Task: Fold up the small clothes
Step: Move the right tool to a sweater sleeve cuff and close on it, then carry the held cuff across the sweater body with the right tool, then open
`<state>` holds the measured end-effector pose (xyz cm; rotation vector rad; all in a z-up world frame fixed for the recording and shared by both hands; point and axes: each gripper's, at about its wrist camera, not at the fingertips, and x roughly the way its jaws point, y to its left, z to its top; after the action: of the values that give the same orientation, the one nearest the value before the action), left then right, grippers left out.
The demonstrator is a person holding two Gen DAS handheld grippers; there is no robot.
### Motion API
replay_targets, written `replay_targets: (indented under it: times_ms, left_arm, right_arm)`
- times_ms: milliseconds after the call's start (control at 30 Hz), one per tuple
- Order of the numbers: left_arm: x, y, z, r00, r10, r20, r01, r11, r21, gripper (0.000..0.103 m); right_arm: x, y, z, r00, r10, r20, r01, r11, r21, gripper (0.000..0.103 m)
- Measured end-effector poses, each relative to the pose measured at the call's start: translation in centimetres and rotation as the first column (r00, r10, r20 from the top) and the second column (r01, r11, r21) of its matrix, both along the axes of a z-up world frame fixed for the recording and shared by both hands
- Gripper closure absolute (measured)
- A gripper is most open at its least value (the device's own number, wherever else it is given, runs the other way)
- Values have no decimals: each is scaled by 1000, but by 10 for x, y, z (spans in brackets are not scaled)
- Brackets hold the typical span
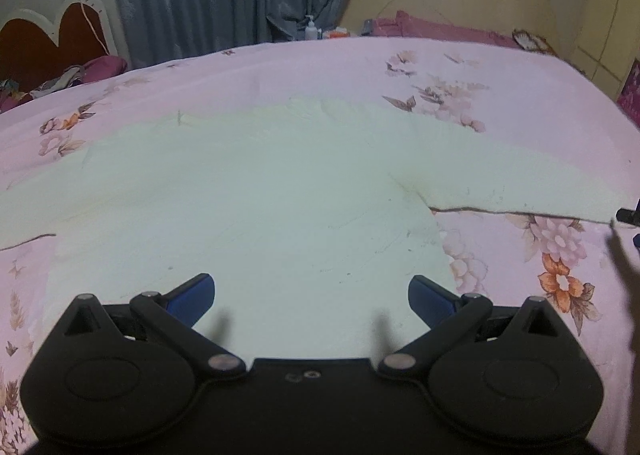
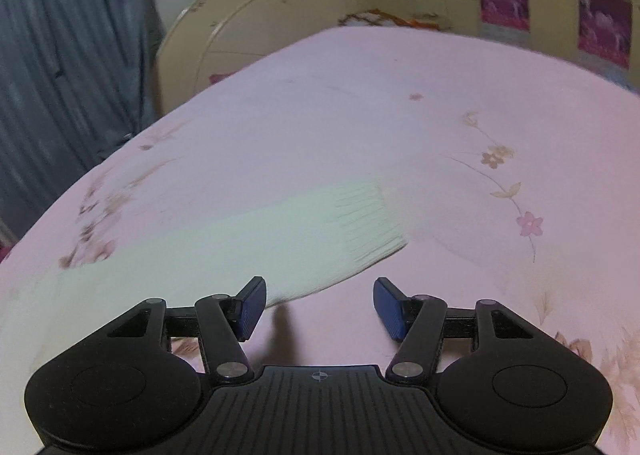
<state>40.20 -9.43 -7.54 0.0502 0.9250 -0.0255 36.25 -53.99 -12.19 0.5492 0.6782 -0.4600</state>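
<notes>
**Softly spread, ready for a sleeve fold**

Left wrist: pale knit sweater [image 1: 240, 195] flat on the bed [image 1: 520, 87]; left gripper [image 1: 311, 297] wide apart, empty, hovering over near hem. Likely light, limp, stretchy.

Right wrist: right gripper [image 2: 319, 307] apart, empty; ribbed cuff [image 2: 368, 219] just beyond, best pinched there.

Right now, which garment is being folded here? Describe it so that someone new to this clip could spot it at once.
Look at the bed with the pink floral sheet. Spread flat across its middle lies a pale cream long-sleeved top, one sleeve ending in a ribbed cuff. It is the only plain, unpatterned cloth on the flowered sheet.
</notes>
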Motion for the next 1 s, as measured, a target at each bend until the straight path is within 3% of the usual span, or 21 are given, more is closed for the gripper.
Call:
replay_targets:
  times_ms: [100, 167, 400, 533, 700, 767, 833, 1000]
  left_arm:
    - [7, -6, -1, 1000, -3, -7, 3, 1000, 12, 0]
    - [12, -8, 0, 1000, -2, -7, 2, 1000, 13, 0]
    - [23, -3, 5, 1000, 10, 6, -10, 1000, -1, 0]
    - [21, 13, 3, 1000, 21, 7, -21, 1000, -10, 0]
    - [19, 36, -1, 999, 35, -13, -35, 999, -17, 0]
    - [18, 48, 3, 999, 51, 7, -50, 999, -13, 0]
    - [17, 62, 6, 996, 84, 18, -84, 996, -28, 0]
    - [13, 100, 8, 987, 160, 24, -157, 985, -74, 0]
  right_arm:
    - [1, -15, -5, 1000, -20, 9, 20, 1000, 14, 47]
    - [0, -22, -6, 999, -33, 15, 33, 999, 18, 58]
    - [-7, -20, -8, 999, -47, 24, 46, 999, 8, 59]
    - [-7, -16, -6, 998, -57, 33, 53, 992, 112, 59]
    - [-16, -13, -6, 996, -72, 49, 67, 992, 107, 60]
    - [-16, -23, -8, 992, -124, 35, 119, 986, 112, 91]
    - [-18, -28, -6, 990, -136, 38, 131, 984, 119, 92]
    - [-11, -12, -2, 995, -100, -3, 100, 995, 0, 99]
